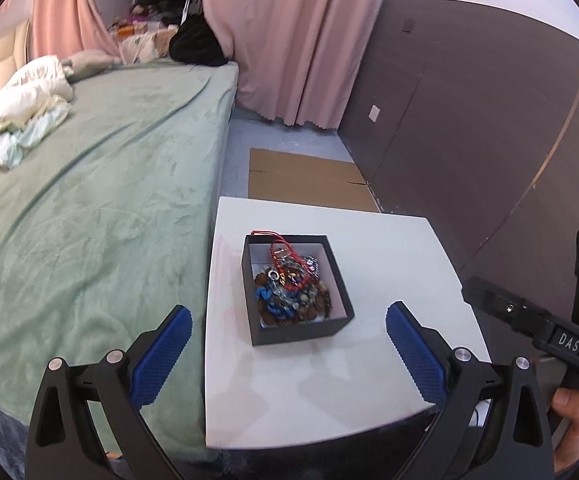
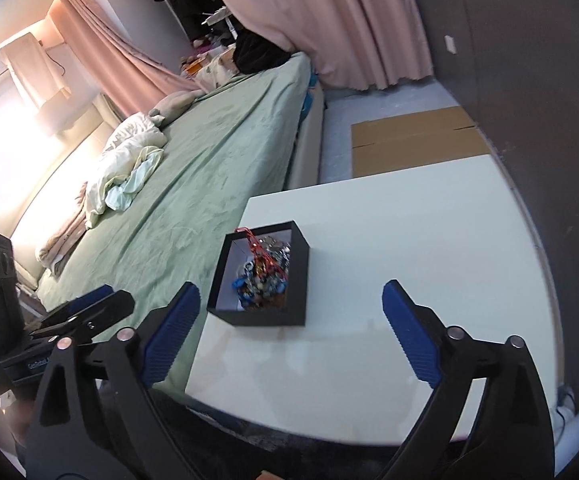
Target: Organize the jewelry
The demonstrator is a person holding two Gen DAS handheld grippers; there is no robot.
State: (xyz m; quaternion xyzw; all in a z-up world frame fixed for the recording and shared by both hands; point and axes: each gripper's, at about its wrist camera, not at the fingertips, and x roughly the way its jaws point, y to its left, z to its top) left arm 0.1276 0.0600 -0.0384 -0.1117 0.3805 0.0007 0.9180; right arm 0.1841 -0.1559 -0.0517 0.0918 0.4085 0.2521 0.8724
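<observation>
A black square box (image 1: 301,332) with a white inside stands on the white table (image 1: 389,248). It holds a pile of jewelry (image 1: 291,286): red cord bracelets, blue and brown beads, silver pieces. A red cord (image 1: 267,235) hangs over its far rim. My left gripper (image 1: 289,328) is open and empty, above the table's near side, just short of the box. In the right wrist view the box (image 2: 261,316) and jewelry (image 2: 263,276) sit at the table's left part. My right gripper (image 2: 293,308) is open and empty, near the box's front wall.
A bed with a green blanket (image 1: 101,200) borders the table's left side, with crumpled white bedding (image 1: 13,108) on it. A flat cardboard sheet (image 1: 305,180) lies on the floor beyond the table. A dark wall (image 1: 469,120) runs along the right. Pink curtains (image 1: 289,40) hang behind.
</observation>
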